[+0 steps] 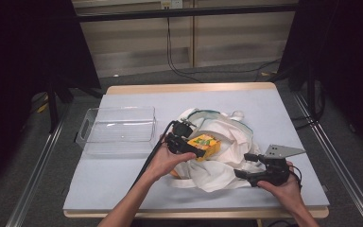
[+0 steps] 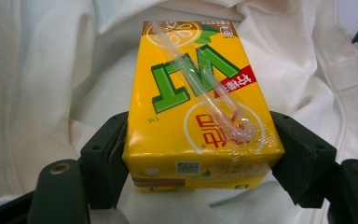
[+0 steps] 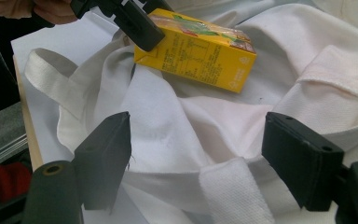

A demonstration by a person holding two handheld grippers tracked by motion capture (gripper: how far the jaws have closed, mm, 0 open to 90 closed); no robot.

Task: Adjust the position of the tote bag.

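A yellow juice box (image 2: 200, 105) is being held by the left tool (image 1: 185, 144), with one black jaw pressing on each of its long sides. The box is being kept just above a white cloth bag (image 1: 217, 146) that is lying crumpled in the middle of the table (image 1: 123, 184). A clear straw in a wrapper (image 2: 200, 79) is being seen stuck across the top of the box, and green letters are being shown under it. The right tool (image 1: 254, 166) is being held at the near right side of the bag, and its jaws are being kept wide apart. White cloth and a bag strap (image 3: 233, 191) are being seen between those jaws, but nothing is being squeezed by them. A clear plastic tub (image 1: 118, 130) is being left on the table to the left of the bag, a little apart from it. Both tools are being gripped by a person's hands.
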